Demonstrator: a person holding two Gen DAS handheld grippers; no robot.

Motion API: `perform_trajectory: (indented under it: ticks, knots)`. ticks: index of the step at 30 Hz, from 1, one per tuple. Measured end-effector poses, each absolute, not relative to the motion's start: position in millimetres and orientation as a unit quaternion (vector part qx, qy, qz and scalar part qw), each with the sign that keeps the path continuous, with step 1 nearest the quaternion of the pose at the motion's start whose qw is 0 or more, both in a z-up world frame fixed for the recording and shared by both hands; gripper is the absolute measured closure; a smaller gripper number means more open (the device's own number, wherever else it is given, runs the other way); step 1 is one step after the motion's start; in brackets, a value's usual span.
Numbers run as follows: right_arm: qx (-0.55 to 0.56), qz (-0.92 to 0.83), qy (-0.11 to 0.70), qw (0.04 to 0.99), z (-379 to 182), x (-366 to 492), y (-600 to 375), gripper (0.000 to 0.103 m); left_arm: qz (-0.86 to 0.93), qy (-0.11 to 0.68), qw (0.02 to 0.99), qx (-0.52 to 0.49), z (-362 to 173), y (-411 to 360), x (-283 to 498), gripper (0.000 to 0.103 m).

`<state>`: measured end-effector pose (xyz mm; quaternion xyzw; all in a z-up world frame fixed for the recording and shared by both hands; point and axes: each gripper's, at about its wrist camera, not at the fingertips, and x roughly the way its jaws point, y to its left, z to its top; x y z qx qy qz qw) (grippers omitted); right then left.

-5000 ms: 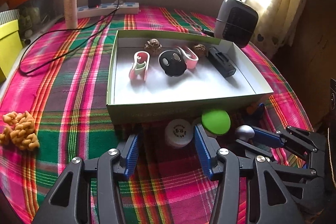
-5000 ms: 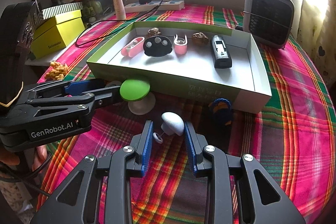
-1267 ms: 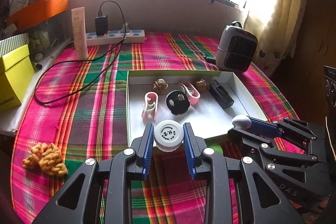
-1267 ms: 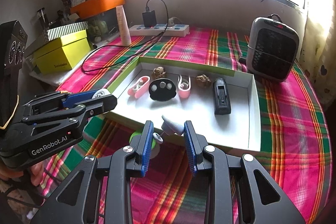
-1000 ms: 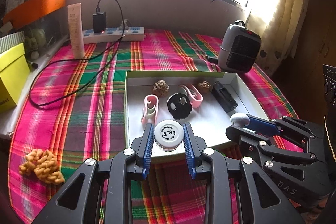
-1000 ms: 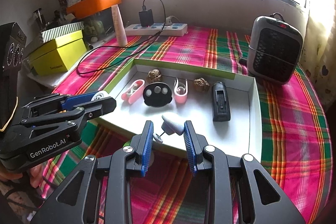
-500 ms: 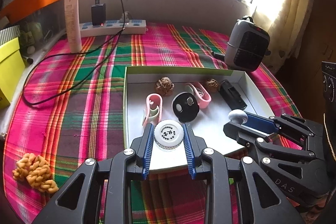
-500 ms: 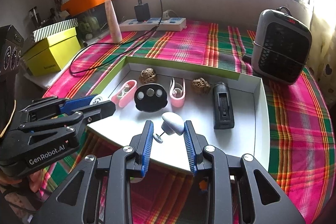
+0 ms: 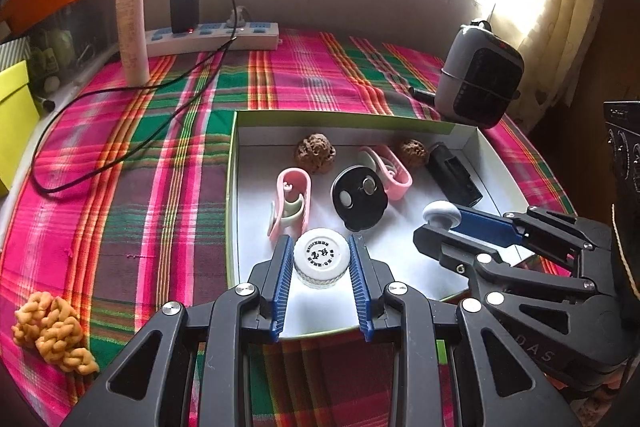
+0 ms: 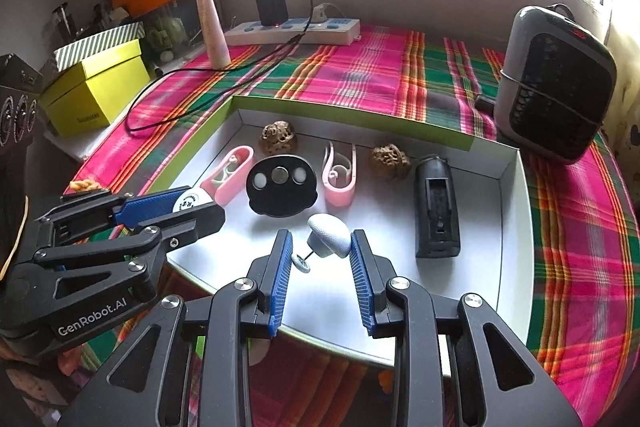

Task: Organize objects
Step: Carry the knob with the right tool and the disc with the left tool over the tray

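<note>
Now both tools are loaded and poised over the near part of the shallow white cardboard tray with green outer walls, so the step in hand looks like setting each piece down inside it. The left tool is clamped on a small round white-capped jar, gripped at the cap's sides, just inside the tray's near wall and close to the nearer pink plastic clip. The right tool holds a small grey mushroom-shaped knob with a thin stem and disc foot; the dome presses one blue pad while the foot meets the other, so the grip is slanted and could slip.

To do this well, lower each piece until it rests on the tray floor before letting go, not dropping it from height. The knob will likely roll, so lay it where bare floor shows, between the black round disc with three buttons and the black rectangular device. Keep the jar upright and clear of the pink clip.

Farther into the tray lie a second pink clip and two brown wrinkled walnuts by the far wall. Beyond the tray, on the plaid tabletop, stands a grey heater.
</note>
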<state>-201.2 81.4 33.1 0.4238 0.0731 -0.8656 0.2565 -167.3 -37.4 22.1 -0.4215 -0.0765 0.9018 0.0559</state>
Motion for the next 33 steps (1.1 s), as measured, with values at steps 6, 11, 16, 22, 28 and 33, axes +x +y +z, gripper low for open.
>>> perform_trajectory:
  ticks: [6, 11, 16, 22, 28, 33]
  knots:
    - [0.427, -0.863, 0.078, 0.258, 30.6, -205.6, 79.1, 0.072, 0.901, -0.071, 0.059, -0.425, 18.9, -35.4, -171.6, 0.077]
    - [0.430, -0.861, 0.085, 0.257, 27.8, -207.9, 78.2, 0.072, 0.902, -0.062, 0.054, -0.425, 18.1, -34.4, -173.6, 0.077]
    - [0.432, -0.861, 0.089, 0.252, 25.8, -210.7, 79.4, 0.072, 0.902, -0.052, 0.054, -0.426, 17.5, -32.5, -176.3, 0.077]
    - [0.437, -0.859, 0.091, 0.250, 22.3, -213.5, 79.8, 0.072, 0.902, -0.046, 0.055, -0.426, 16.7, -31.3, -177.0, 0.077]
    - [0.436, -0.859, 0.090, 0.250, 21.0, -213.7, 78.8, 0.072, 0.902, -0.051, 0.063, -0.425, 17.1, -30.4, -174.9, 0.077]
    - [0.437, -0.859, 0.092, 0.250, 20.4, -213.8, 79.3, 0.072, 0.901, -0.047, 0.068, -0.426, 15.5, -28.3, -176.1, 0.077]
